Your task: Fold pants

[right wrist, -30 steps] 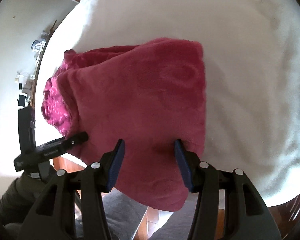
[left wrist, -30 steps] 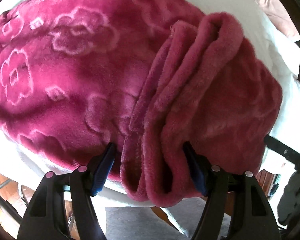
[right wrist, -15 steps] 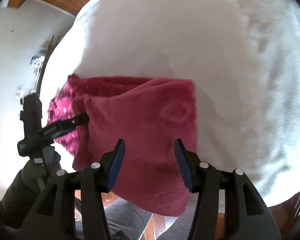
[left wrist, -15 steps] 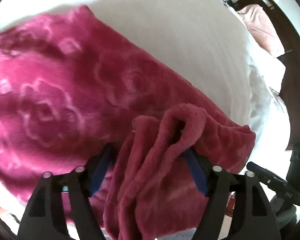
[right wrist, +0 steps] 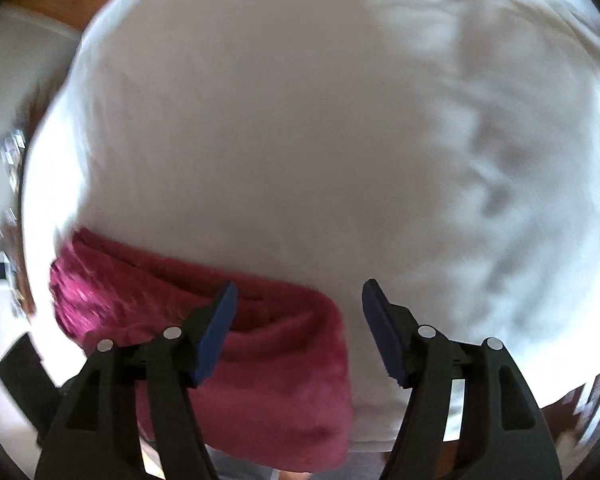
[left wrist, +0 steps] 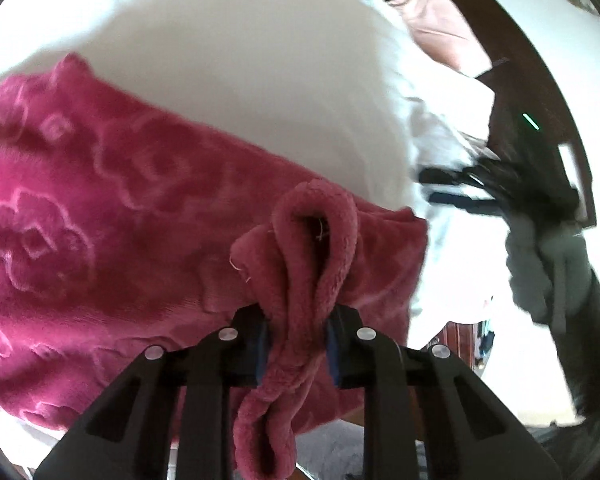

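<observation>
Left gripper (left wrist: 296,340) closing on pants (left wrist: 100,240), seemingly.

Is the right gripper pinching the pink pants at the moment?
No. In the right wrist view the right gripper has its jaws opening with nothing pressed between the blue pads; the pants lie on the white sheet below.

The pants (left wrist: 112,248) are plush, fuzzy magenta fleece with embossed flowers; the bed sheet (right wrist: 300,140) is smooth, matt white cloth.
</observation>
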Demonstrator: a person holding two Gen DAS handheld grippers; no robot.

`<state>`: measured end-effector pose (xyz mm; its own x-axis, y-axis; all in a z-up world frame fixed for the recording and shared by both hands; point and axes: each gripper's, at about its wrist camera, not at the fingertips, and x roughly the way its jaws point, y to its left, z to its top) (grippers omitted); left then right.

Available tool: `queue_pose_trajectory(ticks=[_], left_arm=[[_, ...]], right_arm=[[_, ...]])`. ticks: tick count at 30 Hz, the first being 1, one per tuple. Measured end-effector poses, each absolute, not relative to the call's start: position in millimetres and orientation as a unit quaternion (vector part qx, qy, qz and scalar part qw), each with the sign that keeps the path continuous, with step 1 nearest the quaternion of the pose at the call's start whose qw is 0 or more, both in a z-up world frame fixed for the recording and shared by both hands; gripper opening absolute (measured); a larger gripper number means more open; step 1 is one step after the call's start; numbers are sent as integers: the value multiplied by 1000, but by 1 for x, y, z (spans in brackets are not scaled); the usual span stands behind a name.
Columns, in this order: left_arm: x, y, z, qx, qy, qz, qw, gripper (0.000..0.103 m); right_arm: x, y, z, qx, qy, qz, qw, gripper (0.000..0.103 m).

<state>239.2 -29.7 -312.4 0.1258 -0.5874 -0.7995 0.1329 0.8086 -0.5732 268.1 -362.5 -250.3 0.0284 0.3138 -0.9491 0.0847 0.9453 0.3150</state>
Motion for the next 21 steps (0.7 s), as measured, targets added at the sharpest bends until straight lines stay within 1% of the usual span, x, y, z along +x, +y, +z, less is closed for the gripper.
queue_pose_trajectory(ticks=[1, 4, 5, 8, 11, 15, 16, 18, 19, 21], left_arm=[[238, -35, -310, -179, 610, -253, 729, 22], [233, -44, -300, -162, 600, -264, 737, 22], [232, -44, -298, -157, 598, -266, 739, 22], [228, -43, -292, -146, 592, -266, 747, 21], [230, -36, -292, -142, 591, -251, 754, 21], [240, -25, -306, -145, 599, -222, 756, 20], [244, -22, -309, -146, 600, -217, 756, 20], [248, -19, -308, -154, 599, -220, 755, 20], [249, -20, -305, -156, 595, -228, 754, 20], [247, -23, -299, -148, 592, -244, 754, 20]], right_arm=[[278, -347, -256, 113, 709, 91, 690, 70], [293, -314, -279, 22, 756, 112, 644, 82], [295, -305, -290, -11, 770, 117, 627, 84], [296, -300, -308, -99, 786, 88, 603, 84], [300, -324, -302, -128, 773, 38, 620, 84], [304, -378, -304, -113, 774, -32, 622, 81], [302, -391, -305, -107, 775, -43, 622, 77], [299, -405, -301, -60, 772, -32, 632, 77], [297, -409, -294, -11, 771, -11, 637, 77], [297, -408, -283, 41, 766, 24, 642, 77]])
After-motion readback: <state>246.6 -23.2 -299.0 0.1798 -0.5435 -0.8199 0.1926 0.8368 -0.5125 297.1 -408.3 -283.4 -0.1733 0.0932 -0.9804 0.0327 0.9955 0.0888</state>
